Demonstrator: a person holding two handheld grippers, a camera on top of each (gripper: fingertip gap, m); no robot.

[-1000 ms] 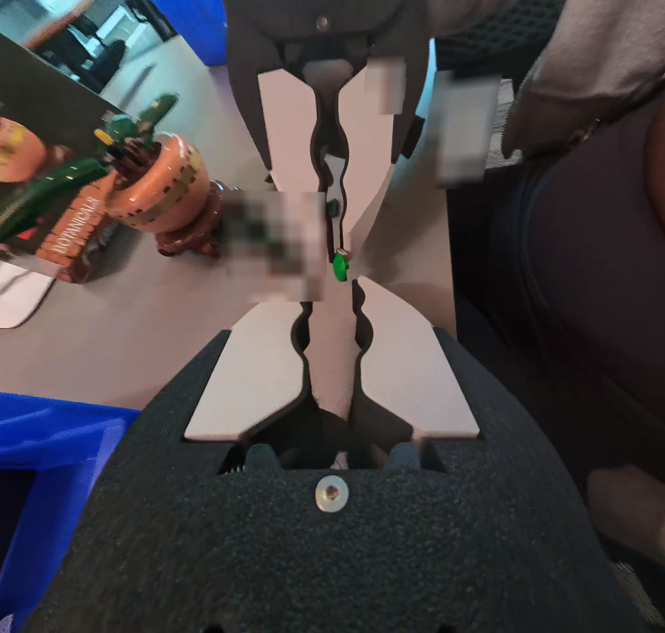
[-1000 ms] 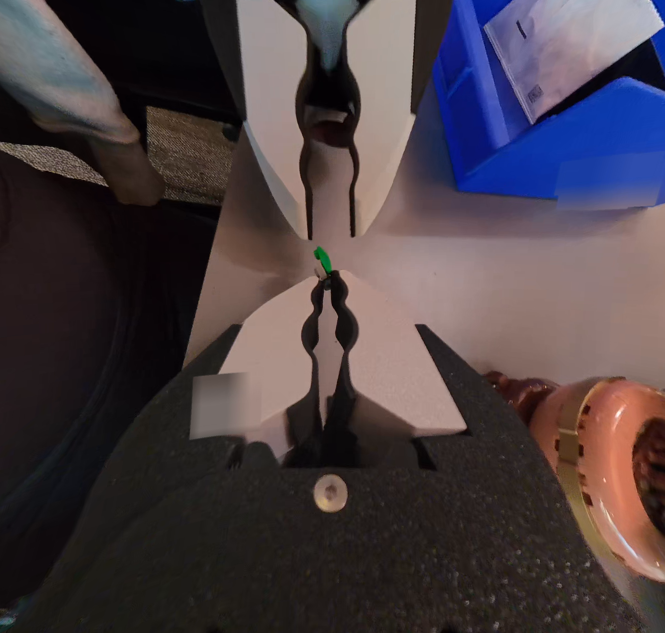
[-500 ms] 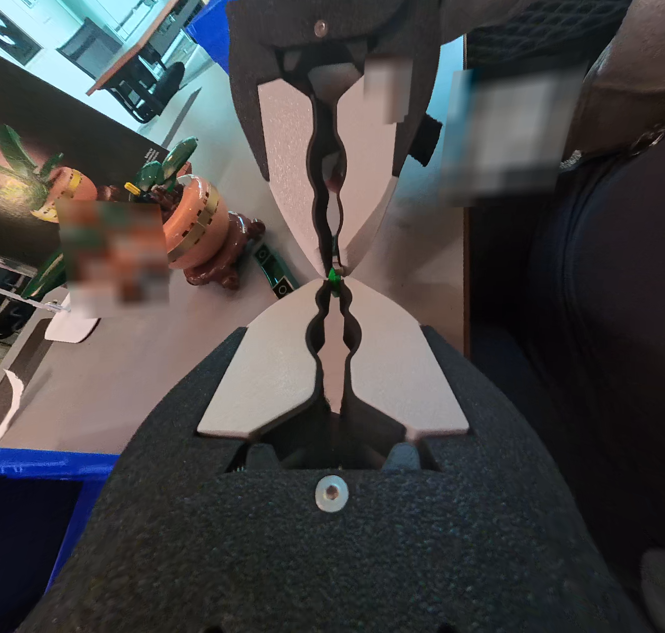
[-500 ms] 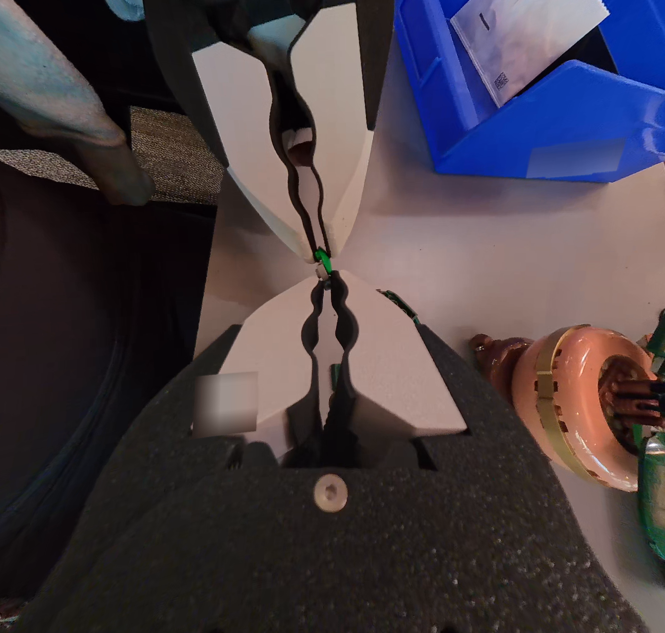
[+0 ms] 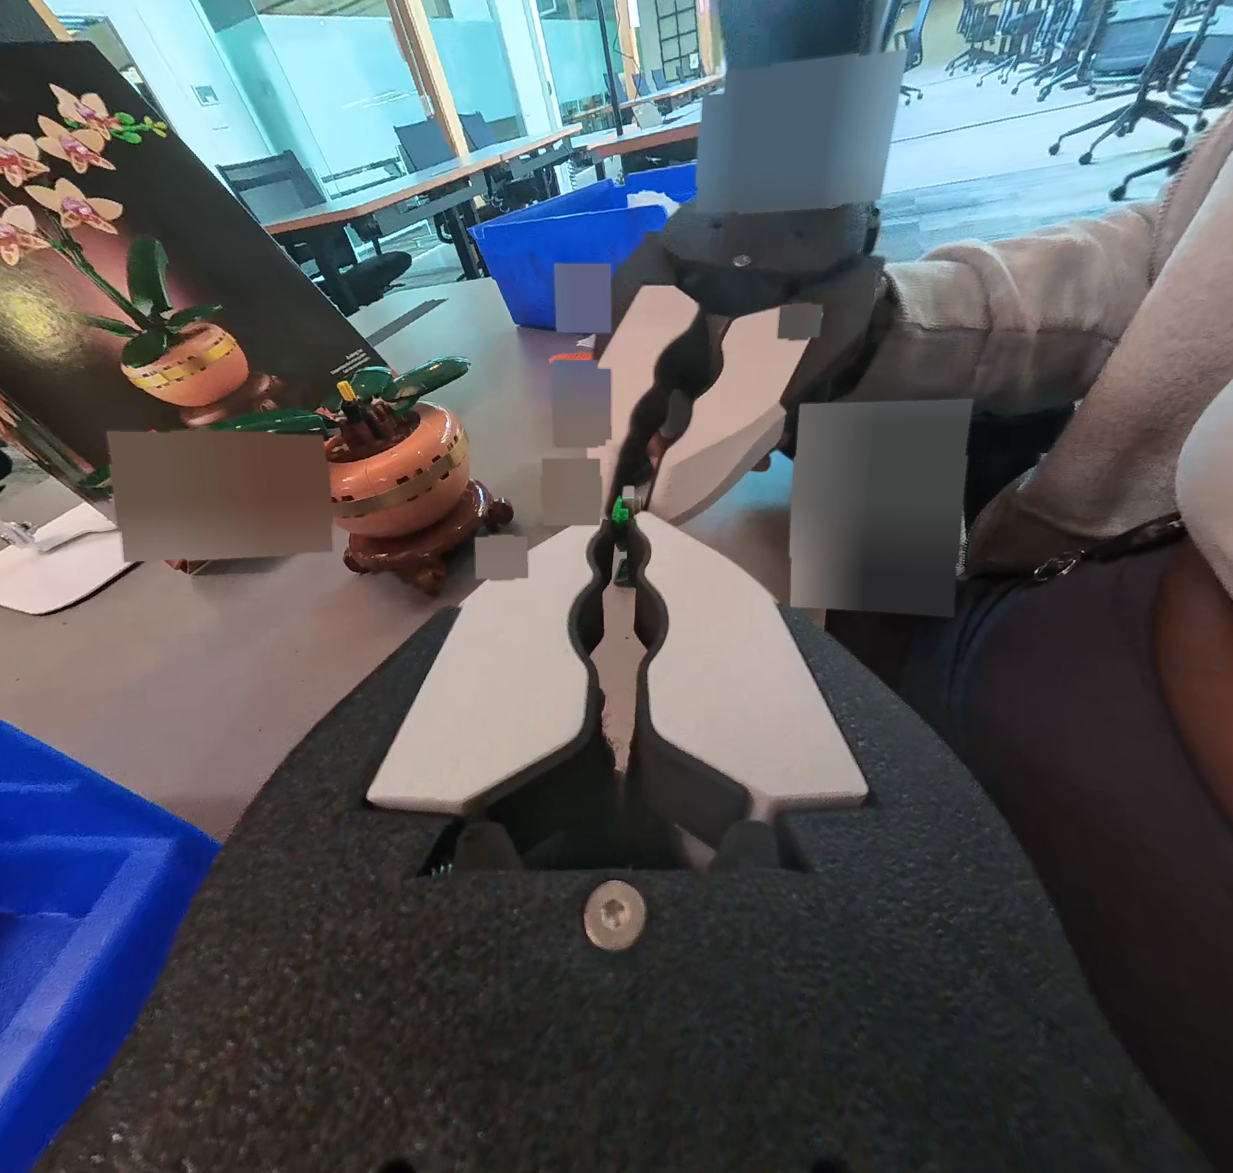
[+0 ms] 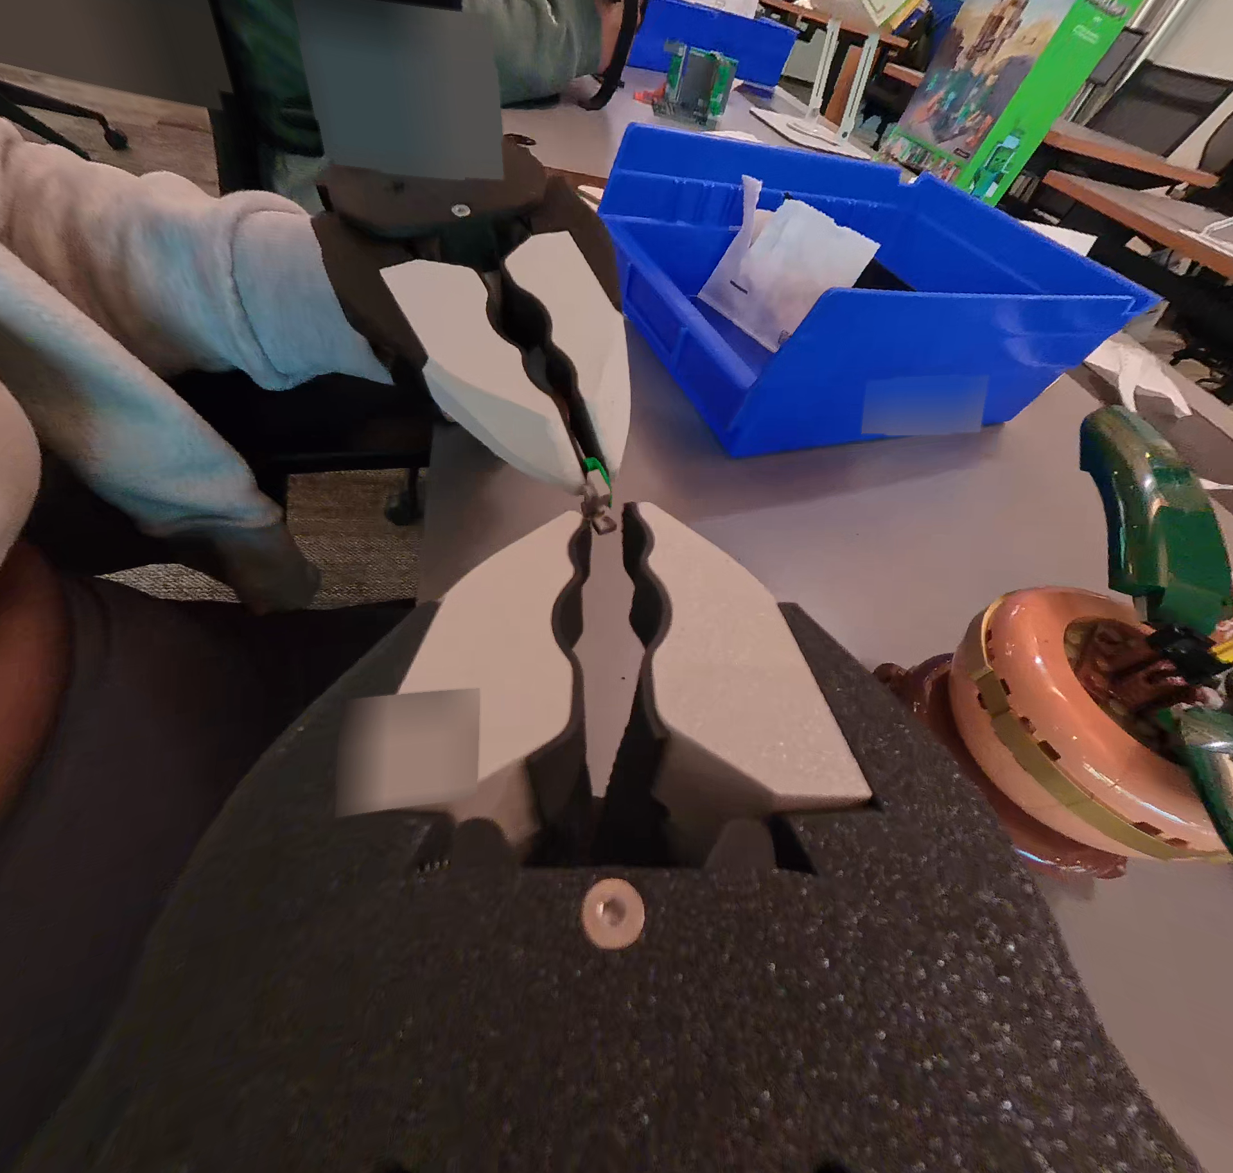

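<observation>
My left gripper (image 5: pixel 619 530) is shut on a tiny bright green piece (image 5: pixel 620 511), held above the grey table (image 5: pixel 200 641). My right gripper (image 6: pixel 604 519) meets it tip to tip. Its jaws stand a little apart around the small grey end (image 6: pixel 604 524) of that piece. In the right wrist view the left gripper (image 6: pixel 594 482) comes down from above, pinching the green piece (image 6: pixel 596 470). In the left wrist view the right gripper (image 5: pixel 634 500) comes in from above. A brick-built pink flowerpot with green leaves (image 5: pixel 393 467) stands on the table and also shows in the right wrist view (image 6: pixel 1067 727).
A blue bin (image 6: pixel 901 340) with a white bag stands behind the grippers. Another blue bin (image 5: pixel 80 874) is near my left gripper. A dark box with an orchid picture (image 5: pixel 133 240) leans behind the pot. A person's lap lies past the table edge (image 6: pixel 427 540). The grippers are tip to tip, or close to it.
The left gripper closed onto the green piece that the right gripper held. The right jaws have since parted a little. Both grippers tilted up, so the room now shows behind them.
</observation>
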